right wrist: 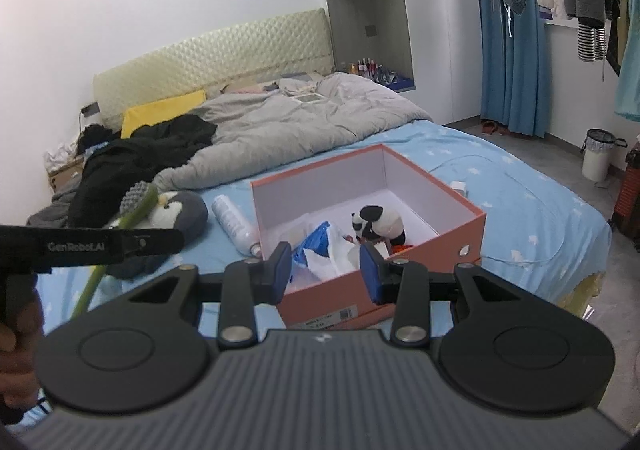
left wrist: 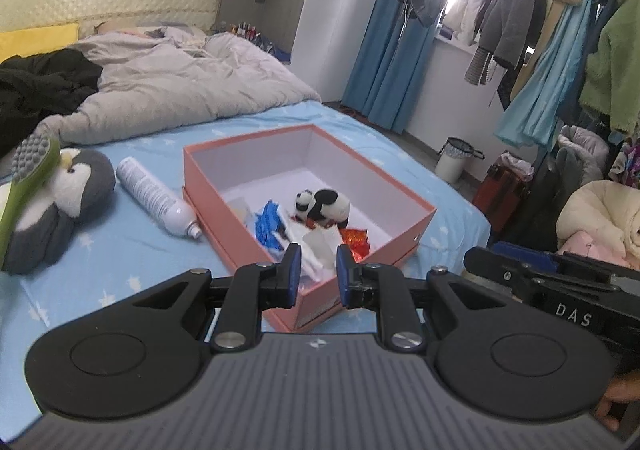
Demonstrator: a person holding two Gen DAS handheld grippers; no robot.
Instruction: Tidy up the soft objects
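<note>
An open salmon-pink box (left wrist: pixel 404 190) (right wrist: pixel 476 216) stands on the blue bed sheet. A panda plush (left wrist: pixel 326 204) (right wrist: pixel 378 224), a blue-and-white plastic bag (left wrist: pixel 270 224) (right wrist: pixel 320 242) and a red-orange wrapper (left wrist: pixel 356 240) lie inside it. Left of the box lie a grey penguin plush (left wrist: pixel 68 194) (right wrist: pixel 180 210), a green brush (left wrist: pixel 28 178) (right wrist: pixel 136 210) leaning on it, and a white spray bottle (left wrist: pixel 156 198) (right wrist: pixel 236 224). My left gripper (left wrist: pixel 319 270) hovers over the box's near corner, open by a narrow gap and empty. My right gripper (right wrist: pixel 325 270) is open wider, also empty, above the box's near edge.
A crumpled grey duvet (left wrist: pixel 180 78) (right wrist: pixel 280 122), black clothing (left wrist: pixel 36 86) (right wrist: pixel 144 154) and a yellow pillow (right wrist: pixel 160 112) fill the bed's far half. Hanging clothes (left wrist: pixel 560 30), a white waste bin (left wrist: pixel 454 160) (right wrist: pixel 598 154) and blue curtains (right wrist: pixel 508 50) stand to the right.
</note>
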